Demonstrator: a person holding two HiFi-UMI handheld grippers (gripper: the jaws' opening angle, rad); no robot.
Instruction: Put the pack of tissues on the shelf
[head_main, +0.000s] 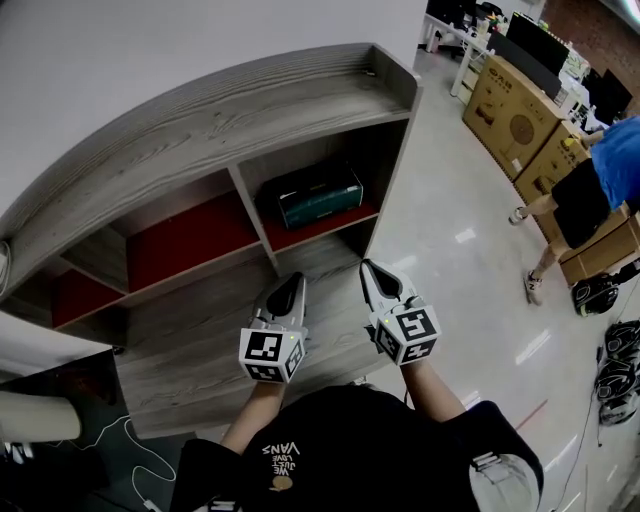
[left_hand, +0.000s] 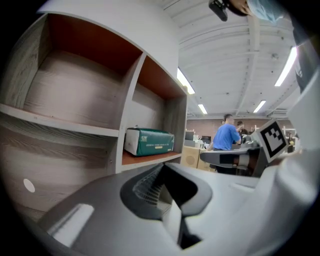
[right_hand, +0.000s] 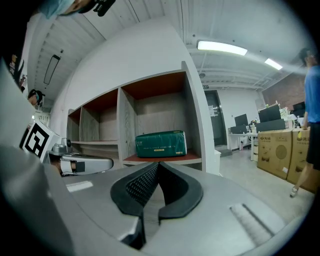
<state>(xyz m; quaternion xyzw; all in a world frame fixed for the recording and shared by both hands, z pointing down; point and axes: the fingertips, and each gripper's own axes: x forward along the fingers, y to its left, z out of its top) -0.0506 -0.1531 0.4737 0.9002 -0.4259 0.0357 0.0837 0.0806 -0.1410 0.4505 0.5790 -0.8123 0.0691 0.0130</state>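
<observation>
Filling the left and centre of the head view, the grey wooden shelf (head_main: 230, 120) has red boards in its compartments. Below centre, the left gripper (head_main: 289, 282) hangs with its jaws pressed together and nothing between them. Above it, in the shelf's rightmost compartment, the green pack of tissues (head_main: 320, 195) lies on a red board, well apart from both tools. Just right, the right gripper (head_main: 368, 268) is likewise closed and empty. Cardboard boxes (head_main: 512, 112) and a person in blue (head_main: 600, 180) stand at the upper right.
</observation>
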